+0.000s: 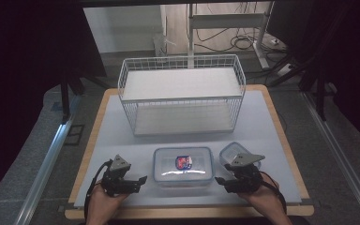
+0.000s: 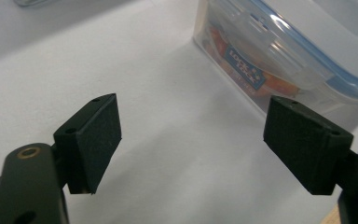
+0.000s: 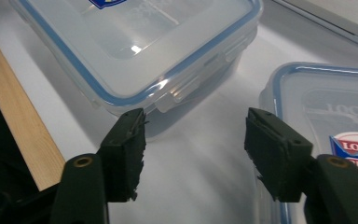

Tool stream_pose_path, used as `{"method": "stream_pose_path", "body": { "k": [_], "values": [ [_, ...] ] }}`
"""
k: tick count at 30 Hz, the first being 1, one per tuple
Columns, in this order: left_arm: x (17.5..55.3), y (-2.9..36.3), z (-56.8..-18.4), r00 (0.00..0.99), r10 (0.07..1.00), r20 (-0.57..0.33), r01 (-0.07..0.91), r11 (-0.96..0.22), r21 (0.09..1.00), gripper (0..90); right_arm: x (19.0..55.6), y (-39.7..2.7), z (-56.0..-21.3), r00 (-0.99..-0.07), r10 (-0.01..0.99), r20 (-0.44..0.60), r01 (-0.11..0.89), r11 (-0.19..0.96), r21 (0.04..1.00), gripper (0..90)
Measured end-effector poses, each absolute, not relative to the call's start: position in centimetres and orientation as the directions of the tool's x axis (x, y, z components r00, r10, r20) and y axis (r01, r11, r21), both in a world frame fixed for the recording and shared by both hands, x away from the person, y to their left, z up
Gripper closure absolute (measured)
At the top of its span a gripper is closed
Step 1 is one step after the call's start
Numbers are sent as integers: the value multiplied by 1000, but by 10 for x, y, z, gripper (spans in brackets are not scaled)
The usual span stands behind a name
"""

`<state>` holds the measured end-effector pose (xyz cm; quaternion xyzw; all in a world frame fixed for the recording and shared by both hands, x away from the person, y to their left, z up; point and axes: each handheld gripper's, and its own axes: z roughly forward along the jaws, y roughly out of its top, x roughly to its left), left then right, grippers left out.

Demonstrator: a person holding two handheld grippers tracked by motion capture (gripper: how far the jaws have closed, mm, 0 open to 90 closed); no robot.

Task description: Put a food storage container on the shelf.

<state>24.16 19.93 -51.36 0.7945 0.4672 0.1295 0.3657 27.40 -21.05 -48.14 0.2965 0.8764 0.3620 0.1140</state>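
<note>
On the desk (image 1: 122,136), nearest at 6 o'clock, the left gripper (image 1: 136,183) and right gripper (image 1: 222,182) flank the large container (image 1: 183,166), jaws wide, holding nothing. Small container (image 1: 229,152) at 4; wire basket (image 1: 182,93) at 12.

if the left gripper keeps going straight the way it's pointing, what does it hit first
Probably the large clear lidded container: the left gripper, jaws open, points toward its near side, with bare white tabletop between. Depth is unclear.

"LOCK" sticker on small container's lid (image 3: 335,121)
</note>
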Motion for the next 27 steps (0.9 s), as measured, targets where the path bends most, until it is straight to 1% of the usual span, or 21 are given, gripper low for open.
{"method": "stream_pose_path", "body": {
  "k": [2, 6, 7, 10, 11, 14, 16, 18, 21, 22, 23, 24, 25, 27],
  "values": [
    [241, 202, -510, 527, 837, -149, 646, -280, 710, 197, 275, -210, -482, -799, 601, 13, 437, 566, 699, 363],
    [241, 204, -504, 536, 827, -171, 632, -259, 730, 224, 275, -211, -480, -799, 601, 18, 439, 563, 700, 364],
    [241, 204, -500, 544, 820, -176, 626, -258, 736, 228, 276, -213, -477, -802, 595, 60, 453, 539, 710, 382],
    [242, 203, -497, 548, 814, -190, 626, -250, 738, 238, 275, -214, -474, -804, 589, 82, 456, 522, 720, 386],
    [245, 201, -495, 563, 799, -213, 625, -242, 742, 245, 277, -214, -472, -798, 594, 98, 468, 509, 723, 385],
    [250, 195, -491, 584, 778, -231, 624, -248, 741, 248, 283, -210, -472, -793, 594, 137, 490, 487, 723, 373],
    [252, 193, -491, 589, 771, -241, 627, -248, 739, 230, 285, -206, -472, -795, 588, 150, 497, 488, 718, 337],
    [259, 186, -492, 611, 738, -285, 636, -243, 733, 215, 290, -201, -474, -789, 581, 198, 526, 473, 707, 308],
    [266, 181, -495, 622, 706, -337, 658, -238, 715, 188, 295, -198, -477, -777, 583, 239, 555, 455, 696, 277],
    [266, 181, -495, 622, 706, -337, 658, -238, 715, 181, 295, -198, -477, -777, 583, 239, 555, 455, 696, 277],
    [271, 178, -499, 625, 685, -376, 678, -237, 696, 173, 300, -197, -480, -765, 583, 274, 582, 443, 682, 247],
    [271, 178, -499, 625, 685, -376, 678, -237, 696, 165, 300, -197, -480, -765, 583, 274, 582, 443, 682, 247],
    [274, 177, -501, 624, 678, -388, 687, -241, 685, 165, 302, -196, -482, -758, 584, 291, 595, 437, 675, 227],
    [279, 175, -508, 621, 657, -428, 708, -236, 665, 151, 307, -194, -485, -744, 583, 326, 621, 425, 658, 200]
  ]
}}
